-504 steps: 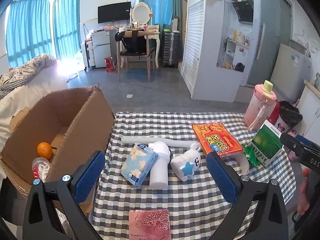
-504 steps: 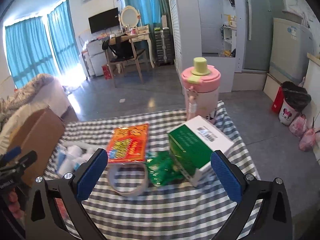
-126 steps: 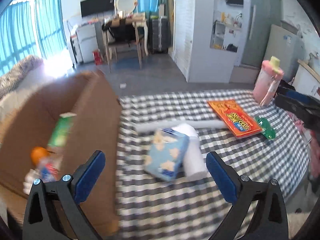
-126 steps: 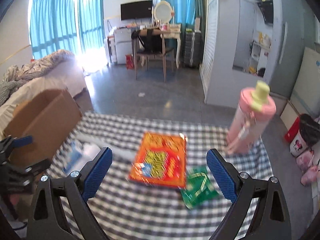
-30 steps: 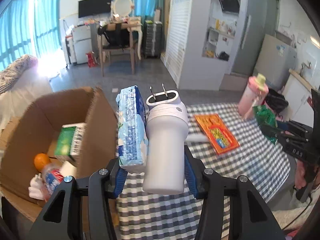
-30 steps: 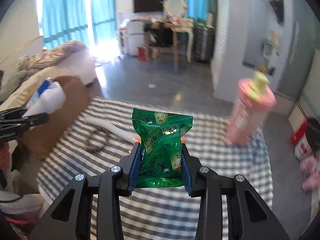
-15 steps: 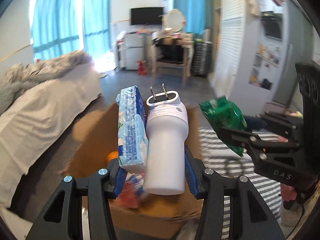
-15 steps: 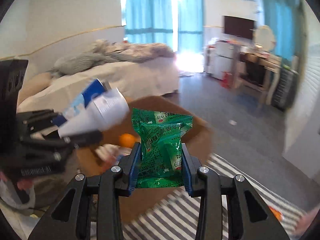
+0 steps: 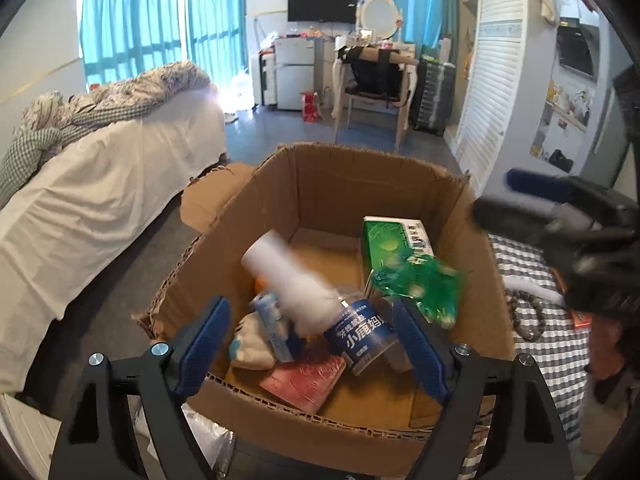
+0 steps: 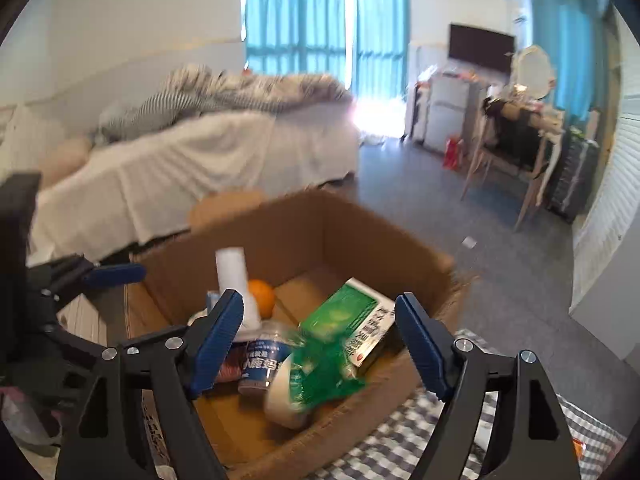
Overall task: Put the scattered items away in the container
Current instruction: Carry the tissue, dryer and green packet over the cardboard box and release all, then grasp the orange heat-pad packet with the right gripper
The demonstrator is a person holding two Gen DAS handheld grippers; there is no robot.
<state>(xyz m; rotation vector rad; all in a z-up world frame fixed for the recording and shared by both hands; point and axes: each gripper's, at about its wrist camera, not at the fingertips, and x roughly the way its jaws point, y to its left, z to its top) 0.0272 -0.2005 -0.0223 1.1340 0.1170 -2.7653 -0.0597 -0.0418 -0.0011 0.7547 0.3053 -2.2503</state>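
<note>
Both tools now gape wide and hold nothing: the left tool (image 9: 308, 344) has released the white adapter (image 9: 288, 276), the right tool (image 10: 320, 340) the green packet (image 10: 320, 372), both blurred inside the cardboard box (image 9: 360, 176).

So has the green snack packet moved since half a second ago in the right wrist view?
Yes. The green packet has left the right gripper, whose jaws are now open, and dropped into the cardboard box, beside the green carton.
</note>
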